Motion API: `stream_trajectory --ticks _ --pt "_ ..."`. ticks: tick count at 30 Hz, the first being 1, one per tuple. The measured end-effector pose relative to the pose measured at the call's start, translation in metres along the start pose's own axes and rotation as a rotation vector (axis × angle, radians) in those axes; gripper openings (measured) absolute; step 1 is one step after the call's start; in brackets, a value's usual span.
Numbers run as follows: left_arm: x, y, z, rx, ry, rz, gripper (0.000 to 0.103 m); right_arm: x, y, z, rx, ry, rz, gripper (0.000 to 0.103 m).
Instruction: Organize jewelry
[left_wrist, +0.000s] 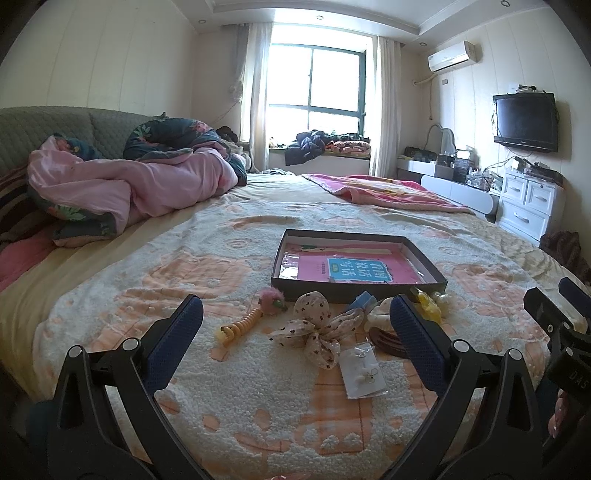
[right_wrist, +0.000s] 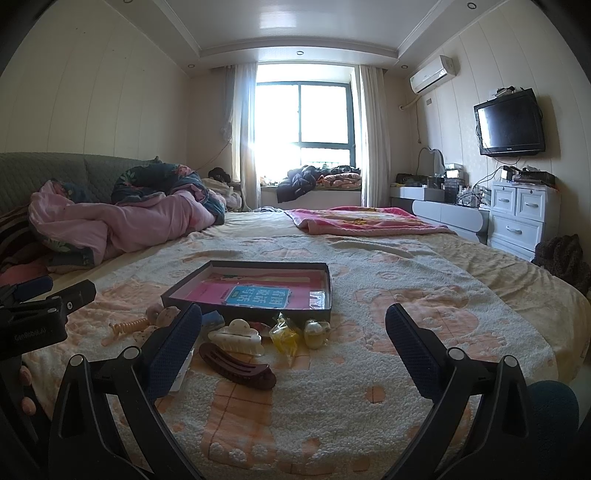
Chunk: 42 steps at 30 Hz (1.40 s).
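Where the left gripper's right finger crosses the pile, we lose part of the brown hair clip and the white claw clip, so we look at them from the right wrist view. All the little things lie on the bed cover, just in front of the dark box. The brown hair clip is long and curved, and its long side runs slantwise, from near the box's front left corner down toward us and to the right. The white claw clip sits between it and the box, and touches it. A yellow thing in clear wrap and a small pale clip sit right against the box's front wall; we cannot tell what the yellow thing is. The spotted bow lies in front of the box, with a small clear bag of earrings under its near edge. The orange spiral tie with a pink fluffy ball points slantwise toward the box. A blue thing peeks out by the box wall, mostly hidden. Inside the box lies a pink book.

Both tools are spread wide and hold nothing. The right gripper hangs over the clips.
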<state>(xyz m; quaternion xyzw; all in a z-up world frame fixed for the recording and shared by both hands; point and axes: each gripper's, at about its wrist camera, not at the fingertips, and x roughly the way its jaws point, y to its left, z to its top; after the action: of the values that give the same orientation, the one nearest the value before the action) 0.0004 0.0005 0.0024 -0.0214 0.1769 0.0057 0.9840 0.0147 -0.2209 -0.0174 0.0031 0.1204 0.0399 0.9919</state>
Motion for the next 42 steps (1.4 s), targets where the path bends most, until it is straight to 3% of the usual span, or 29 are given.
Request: stream_trajectory --ticks 31,42 --pt "0.006 0.016 -0.001 -0.021 0.008 0.024 0.093 -0.002 0.001 0.001 -0.010 0.001 0.002 0.097" --pt "0.013 0.029 -0.002 -0.052 0.027 0.069 0.093 0.019 0.014 0.006 -0.066 0.044 0.087 0.097"
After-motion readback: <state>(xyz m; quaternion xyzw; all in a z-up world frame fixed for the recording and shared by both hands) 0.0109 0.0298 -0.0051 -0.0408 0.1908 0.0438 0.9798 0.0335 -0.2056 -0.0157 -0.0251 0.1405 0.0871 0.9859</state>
